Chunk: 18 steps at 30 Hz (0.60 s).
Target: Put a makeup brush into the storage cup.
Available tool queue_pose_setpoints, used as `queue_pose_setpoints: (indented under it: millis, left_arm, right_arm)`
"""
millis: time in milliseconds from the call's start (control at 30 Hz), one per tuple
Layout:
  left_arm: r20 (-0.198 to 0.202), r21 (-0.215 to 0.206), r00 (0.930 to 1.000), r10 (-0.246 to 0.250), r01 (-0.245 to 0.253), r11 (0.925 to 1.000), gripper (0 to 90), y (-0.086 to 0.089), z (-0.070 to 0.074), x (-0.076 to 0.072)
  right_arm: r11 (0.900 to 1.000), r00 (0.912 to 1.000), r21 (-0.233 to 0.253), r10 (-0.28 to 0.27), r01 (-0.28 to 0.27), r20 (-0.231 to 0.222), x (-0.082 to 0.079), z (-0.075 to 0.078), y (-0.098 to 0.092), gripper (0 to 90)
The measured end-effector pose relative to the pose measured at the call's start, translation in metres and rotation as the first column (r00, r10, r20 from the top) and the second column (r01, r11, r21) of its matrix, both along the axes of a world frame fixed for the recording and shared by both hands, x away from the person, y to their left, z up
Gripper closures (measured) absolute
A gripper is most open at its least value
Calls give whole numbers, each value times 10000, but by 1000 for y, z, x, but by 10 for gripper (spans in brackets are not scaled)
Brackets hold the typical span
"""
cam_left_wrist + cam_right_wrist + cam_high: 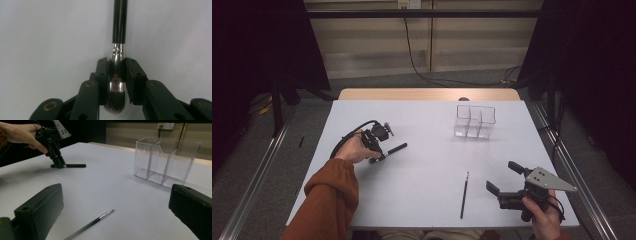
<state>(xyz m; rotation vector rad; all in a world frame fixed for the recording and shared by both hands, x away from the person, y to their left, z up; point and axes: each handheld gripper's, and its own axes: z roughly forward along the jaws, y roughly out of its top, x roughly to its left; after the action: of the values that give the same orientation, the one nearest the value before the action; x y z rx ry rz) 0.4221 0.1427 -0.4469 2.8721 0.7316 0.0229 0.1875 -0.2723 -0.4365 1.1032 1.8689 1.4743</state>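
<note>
Left tool (116, 75) clamped the makeup brush (118, 45) at its metal collar, likely for balance. Right tool (504, 179) gaped open beside the thin brush (464, 195), near counter's front edge.

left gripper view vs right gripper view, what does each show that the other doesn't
Left gripper view alone: the brush's silver metal ferrule pinched between the left gripper's jaws, and its dark bristle tuft.
Right gripper view alone: the clear three-compartment plastic organiser, the thin dark brush lying flat, and the right gripper's wide-open jaws.
Both: the black-handled makeup brush and the white tabletop.
</note>
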Motion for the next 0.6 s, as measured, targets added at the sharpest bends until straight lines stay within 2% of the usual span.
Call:
queue_pose_setpoints:
  millis: [200,600]
  left_arm:
    - [40,-130,10000,9,-9,9999,744,2,0,0]
    - [-41,-565,9990,442,-444,9974,746,8,1,0]
  right_arm:
    - [10000,10000,-8,-8,8,-15,0,0,0,0]
    - [10000,10000,4,-26,26,-4,0,0,0,0]
